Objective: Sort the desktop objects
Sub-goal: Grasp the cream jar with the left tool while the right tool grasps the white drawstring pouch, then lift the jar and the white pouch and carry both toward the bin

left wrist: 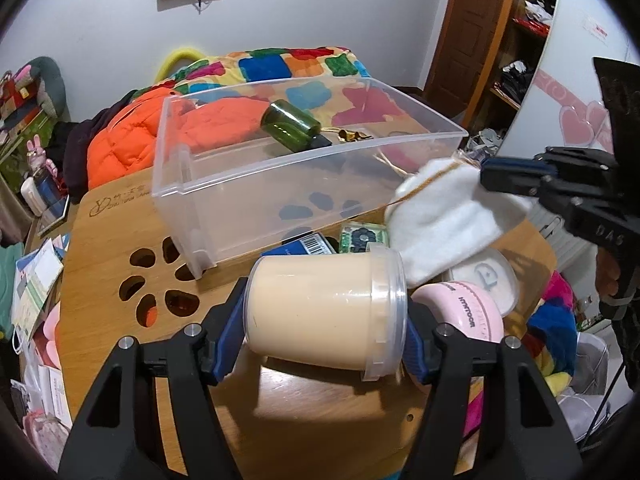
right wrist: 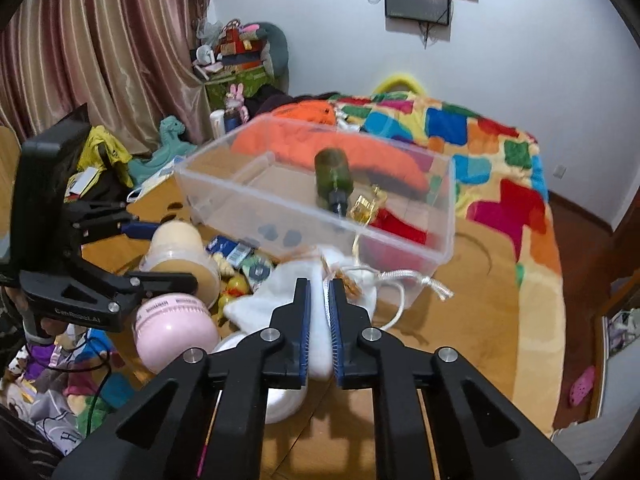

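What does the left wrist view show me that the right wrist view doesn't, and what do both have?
Only the left wrist view shows the paw-shaped cutouts in the wooden table and the wardrobe shelves at right.

Only the right wrist view shows the curtains, the white cord trailing from the pouch, and a yellow duck toy.

Both show the clear bin holding a green bottle, the left gripper shut on the beige jar, the right gripper shut on the white pouch, and the pink jar.

White walls (right wrist: 520,60), striped pink curtains (right wrist: 100,40) — a patchwork bedspread (right wrist: 500,152) behind.
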Demonstrator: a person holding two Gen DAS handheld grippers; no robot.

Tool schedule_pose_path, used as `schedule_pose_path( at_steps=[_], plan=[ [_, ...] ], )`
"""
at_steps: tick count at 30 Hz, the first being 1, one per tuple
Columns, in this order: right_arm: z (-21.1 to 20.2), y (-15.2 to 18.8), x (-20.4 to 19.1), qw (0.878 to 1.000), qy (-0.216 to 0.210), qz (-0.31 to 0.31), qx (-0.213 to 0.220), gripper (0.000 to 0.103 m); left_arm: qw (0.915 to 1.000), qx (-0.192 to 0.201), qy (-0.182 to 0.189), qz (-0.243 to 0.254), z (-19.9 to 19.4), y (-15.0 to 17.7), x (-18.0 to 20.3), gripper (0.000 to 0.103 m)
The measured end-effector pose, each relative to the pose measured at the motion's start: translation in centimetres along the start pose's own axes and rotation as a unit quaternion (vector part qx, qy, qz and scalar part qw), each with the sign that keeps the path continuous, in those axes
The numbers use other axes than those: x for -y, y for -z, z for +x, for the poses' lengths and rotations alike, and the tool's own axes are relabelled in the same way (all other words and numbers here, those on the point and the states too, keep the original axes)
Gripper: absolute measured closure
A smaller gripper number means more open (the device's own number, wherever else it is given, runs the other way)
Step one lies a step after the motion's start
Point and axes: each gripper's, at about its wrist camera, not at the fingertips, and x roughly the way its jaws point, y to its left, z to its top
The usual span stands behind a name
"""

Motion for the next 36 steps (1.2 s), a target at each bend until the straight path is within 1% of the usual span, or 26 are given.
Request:
schedule_pose_path(
  at_steps=[2, 5, 6, 7, 9, 10, 11, 12, 13, 14, 16, 18, 21, 22, 25, 26, 27, 28, 29, 30, 31, 32, 36],
  plan=[
    [-0.4, -0.4, -0.1, 1.000, 0.006, -0.008, 0.004, 0.095, 1.0000, 0.000, 0.004, -0.009, -0.1, 0.0, -0.4, 0.038],
    [-0.4, -0.6, -0.2, 1.000, 0.011, -0.007, -0.016, 0.095, 0.9999, 0.002, 0.002, -0.016, -0.2, 0.1, -0.9, 0.038],
    [-0.4, -0.6, -0.2, 1.000, 0.007, -0.003, -0.022, 0.095, 0.9998, 0.002, 0.002, -0.019, -0.3, 0.1, -1.1, 0.038],
    [-0.3, -0.4, 0.0, 1.000, 0.006, 0.000, -0.027, 0.094, 0.9997, 0.003, 0.003, -0.023, -0.4, 0.1, -1.3, 0.038],
    [-0.4, 0.0, 0.0, 0.999, 0.014, 0.003, -0.030, 0.087, 0.9996, 0.005, 0.003, -0.026, -0.5, 0.1, -1.4, 0.038],
    [-0.5, 0.1, 0.0, 0.999, 0.016, 0.001, -0.032, 0.080, 0.9996, 0.006, 0.001, -0.027, -0.6, 0.0, -1.5, 0.038],
    [-0.5, 0.2, -0.1, 0.999, 0.019, 0.000, -0.033, 0.068, 0.9996, 0.008, -0.002, -0.027, -0.7, 0.0, -1.6, 0.038],
    [-0.5, 0.3, -0.2, 0.999, 0.023, -0.002, -0.033, 0.061, 0.9996, 0.010, -0.004, -0.026, -0.9, -0.1, -1.6, 0.038],
    [-0.5, 0.4, -0.3, 0.999, 0.026, -0.002, -0.032, 0.049, 0.9996, 0.012, -0.005, -0.026, -1.0, -0.1, -1.5, 0.038],
    [-0.6, 0.5, -0.3, 0.999, 0.028, -0.001, -0.028, 0.041, 0.9996, 0.013, -0.004, -0.026, -1.1, -0.1, -1.6, 0.038],
    [-0.3, 0.7, -0.1, 0.999, 0.021, 0.006, -0.029, 0.037, 0.9995, 0.016, -0.002, -0.026, -1.3, -0.1, -1.5, 0.038],
    [0.6, 1.1, 0.3, 0.999, 0.006, 0.023, -0.043, 0.037, 0.9995, 0.019, -0.005, -0.023, -1.5, 0.0, -1.4, 0.038],
    [2.8, 1.7, 1.5, 0.995, -0.020, 0.065, -0.076, 0.037, 0.9996, 0.019, -0.005, -0.021, -1.7, 0.1, -1.4, 0.038],
    [3.6, 2.0, 2.0, 0.992, -0.038, 0.086, -0.086, 0.037, 0.9996, 0.018, -0.005, -0.021, -1.7, 0.2, -1.4, 0.038],
    [4.6, 2.2, 3.2, 0.984, -0.078, 0.132, -0.091, 0.036, 0.9997, 0.017, -0.009, -0.018, -1.9, 0.3, -1.4, 0.038],
    [4.9, 2.1, 3.5, 0.982, -0.087, 0.143, -0.090, 0.035, 0.9996, 0.016, -0.010, -0.018, -1.9, 0.3, -1.4, 0.038],
    [5.2, 2.0, 3.8, 0.980, -0.092, 0.150, -0.090, 0.035, 0.9996, 0.016, -0.010, -0.019, -1.9, 0.3, -1.5, 0.038],
    [5.3, 1.9, 3.8, 0.980, -0.093, 0.151, -0.089, 0.039, 0.9996, 0.017, -0.010, -0.021, -1.9, 0.3, -1.6, 0.038],
    [5.3, 1.9, 3.7, 0.981, -0.093, 0.148, -0.087, 0.046, 0.9996, 0.017, -0.009, -0.022, -1.9, 0.4, -1.7, 0.038],
    [5.3, 1.9, 3.6, 0.982, -0.090, 0.141, -0.084, 0.051, 0.9995, 0.017, -0.010, -0.023, -1.9, 0.3, -1.8, 0.038],
    [5.1, 1.8, 3.5, 0.984, -0.087, 0.136, -0.079, 0.058, 0.9995, 0.018, -0.010, -0.024, -1.9, 0.4, -1.8, 0.038],
    [4.9, 1.7, 3.4, 0.986, -0.081, 0.128, -0.073, 0.068, 0.9995, 0.018, -0.011, -0.025, -1.9, 0.4, -1.8, 0.038],
    [4.1, 1.2, 2.6, 0.992, -0.053, 0.092, -0.062, 0.073, 0.9994, 0.018, -0.010, -0.028, -1.9, 0.3, -1.9, 0.038]
  ],
)
